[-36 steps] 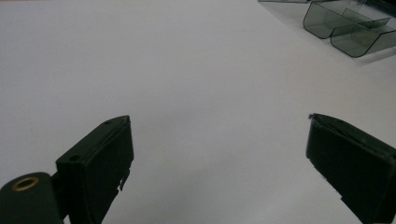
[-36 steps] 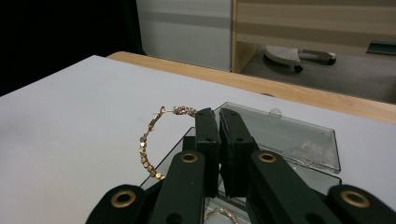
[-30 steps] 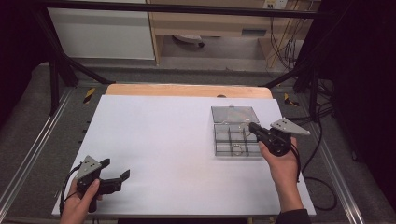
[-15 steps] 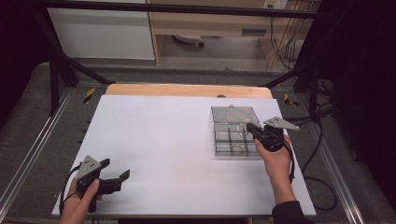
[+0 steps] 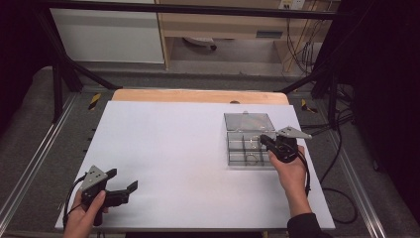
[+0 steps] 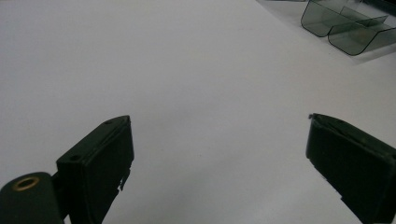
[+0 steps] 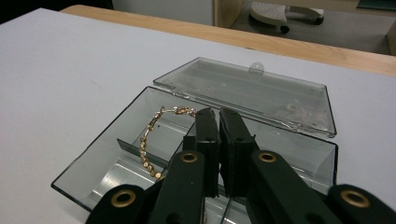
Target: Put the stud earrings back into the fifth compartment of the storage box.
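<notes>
Here the white table (image 5: 188, 148) carries, toward its far right, a clear compartment box (image 5: 250, 139) (lid laid open behind), above which the right gripper (image 7: 219, 116) holds its jaws together beside a gold bead bracelet (image 7: 152, 140), while well left of the box the left gripper (image 5: 124, 183) gapes wide.

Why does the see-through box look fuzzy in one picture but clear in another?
In the left gripper view the clear smoky plastic box sits far off, so it blurs. In the right gripper view it is close, and the gold bead bracelet looks sharp.
</notes>
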A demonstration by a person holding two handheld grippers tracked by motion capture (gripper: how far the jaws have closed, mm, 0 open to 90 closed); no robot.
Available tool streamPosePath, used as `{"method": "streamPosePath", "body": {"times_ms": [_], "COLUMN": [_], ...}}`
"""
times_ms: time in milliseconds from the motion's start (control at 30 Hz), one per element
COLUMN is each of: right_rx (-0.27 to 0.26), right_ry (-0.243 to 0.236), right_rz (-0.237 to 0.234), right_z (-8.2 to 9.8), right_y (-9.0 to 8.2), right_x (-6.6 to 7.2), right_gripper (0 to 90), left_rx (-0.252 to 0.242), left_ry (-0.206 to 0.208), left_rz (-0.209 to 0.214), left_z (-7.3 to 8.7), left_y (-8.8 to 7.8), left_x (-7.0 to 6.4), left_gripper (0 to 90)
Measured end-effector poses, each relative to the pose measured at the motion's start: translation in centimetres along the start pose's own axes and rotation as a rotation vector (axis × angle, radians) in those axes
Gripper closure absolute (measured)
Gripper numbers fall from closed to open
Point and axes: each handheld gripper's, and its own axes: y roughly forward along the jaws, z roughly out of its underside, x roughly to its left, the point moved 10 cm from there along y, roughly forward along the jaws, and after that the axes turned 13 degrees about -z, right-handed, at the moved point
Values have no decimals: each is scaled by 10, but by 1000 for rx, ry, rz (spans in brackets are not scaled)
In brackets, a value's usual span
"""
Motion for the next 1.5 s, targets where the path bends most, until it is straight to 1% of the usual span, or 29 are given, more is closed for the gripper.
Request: {"method": "streamPosePath", "body": {"times_ms": [167,367,600,767,800,900,933,967,1033,1100,1167,1233,1267,1300,1367,1467,1500], "right_rx": [33,89,145,158,172,180,176,165,133,108,95,77,77,48,28,-9,-27], "right_ry": [-5,-37,-32,-26,-27,-21,3,6,15,22,26,49,49,61,62,93,90], "right_rz": [5,25,32,32,36,33,26,29,11,-3,-5,-14,-14,-5,13,-5,-12], "right_z": [7,16,28,31,34,35,36,34,29,26,25,22,22,18,14,7,4], "right_y": [6,11,14,15,15,16,17,16,15,14,15,16,16,16,15,14,13], "right_x": [0,0,-1,-1,-1,-1,-1,-2,1,3,4,5,5,4,4,7,8], "right_gripper": [873,874,873,873,873,866,774,772,764,727,640,532,532,407,282,137,107], "left_rx": [-2,-2,-2,-4,-4,-1,2,2,-3,-5,-6,-7,-7,-7,-9,-11,-11], "left_ry": [2,-1,0,-2,-1,0,3,3,0,-2,-5,-6,-6,-5,-7,-10,-10], "left_rz": [2,1,2,3,3,4,1,1,0,-1,-1,-1,-1,-3,-3,-5,-5], "left_z": [0,0,-1,-1,-1,0,0,0,-1,-1,-1,-2,-2,-2,-2,-2,-2], "left_y": [0,-1,-1,-1,-1,-1,0,0,-1,-1,-1,-1,-1,-2,-2,-2,-2], "left_x": [0,0,0,-1,-1,-1,0,0,0,1,1,1,1,1,1,2,2], "left_gripper": [76,76,76,76,76,76,76,76,76,76,76,76,76,76,76,76,76]}}
